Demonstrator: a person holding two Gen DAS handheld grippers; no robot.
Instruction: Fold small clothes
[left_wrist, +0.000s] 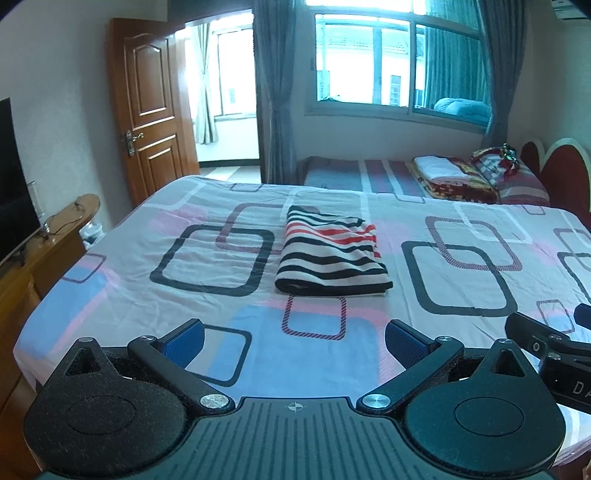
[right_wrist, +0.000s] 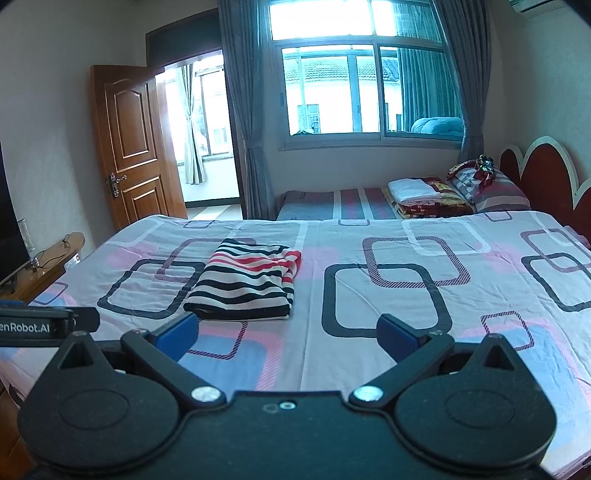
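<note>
In the left wrist view the left gripper (left_wrist: 293, 341) hangs above the near part of the bed (left_wrist: 461, 291), its blue pads (left_wrist: 184, 341) spread wide and holding nothing; the striped garment (left_wrist: 330, 253) lies folded into a compact block mid-bed, well apart from the fingers; a careless reach could drag its loose far layers askew; in the right wrist view the right gripper (right_wrist: 288, 334) is likewise spread and empty, the garment (right_wrist: 245, 284) ahead and to its left; catching the patterned sheet (right_wrist: 388, 295) along with it would likely undo the fold.
</note>
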